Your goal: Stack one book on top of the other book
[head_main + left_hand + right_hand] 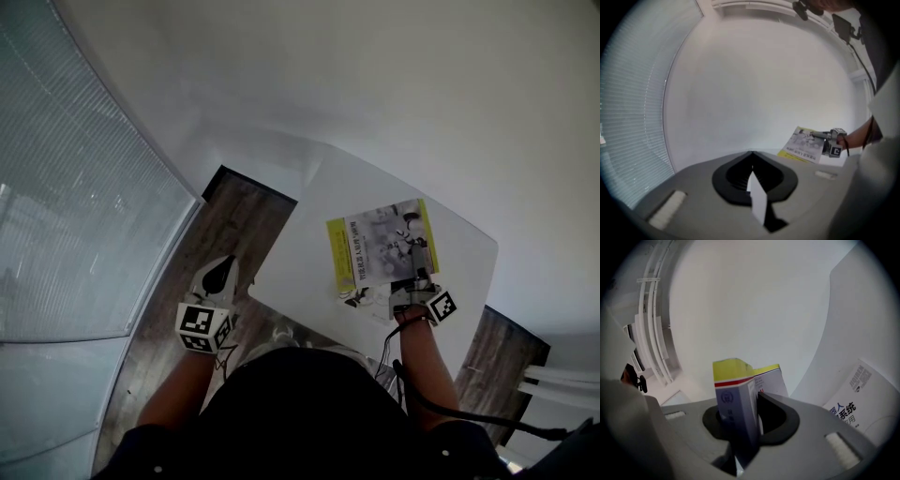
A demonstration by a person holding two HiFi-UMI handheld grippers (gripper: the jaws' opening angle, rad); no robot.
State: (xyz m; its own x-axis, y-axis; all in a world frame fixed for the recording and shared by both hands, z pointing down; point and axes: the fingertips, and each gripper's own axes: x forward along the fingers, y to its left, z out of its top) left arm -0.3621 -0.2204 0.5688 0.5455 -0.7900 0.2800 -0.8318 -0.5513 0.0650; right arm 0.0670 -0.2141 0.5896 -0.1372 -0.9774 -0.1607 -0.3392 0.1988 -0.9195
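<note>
A book with a yellow-green edge and a grey picture cover [380, 248] is over the white table [300, 262]. My right gripper [412, 289] is shut on its near edge. In the right gripper view the same yellow-topped book [736, 394] stands between the jaws of the right gripper [750, 411]. A second book, white with blue print [862, 399], lies flat on the table to the right of it. In the head view only a corner of the second book [359, 298] shows. My left gripper [217, 277] hangs left of the table, over the floor, shut and empty. The left gripper view shows the held book [802, 145] far off.
Dark wood floor [230, 225] runs left of the table, with a window with blinds [75, 206] beyond it. White walls stand behind the table. White pipes [651, 329] run along the wall at the right gripper view's left. A black cable [450, 408] trails from my right arm.
</note>
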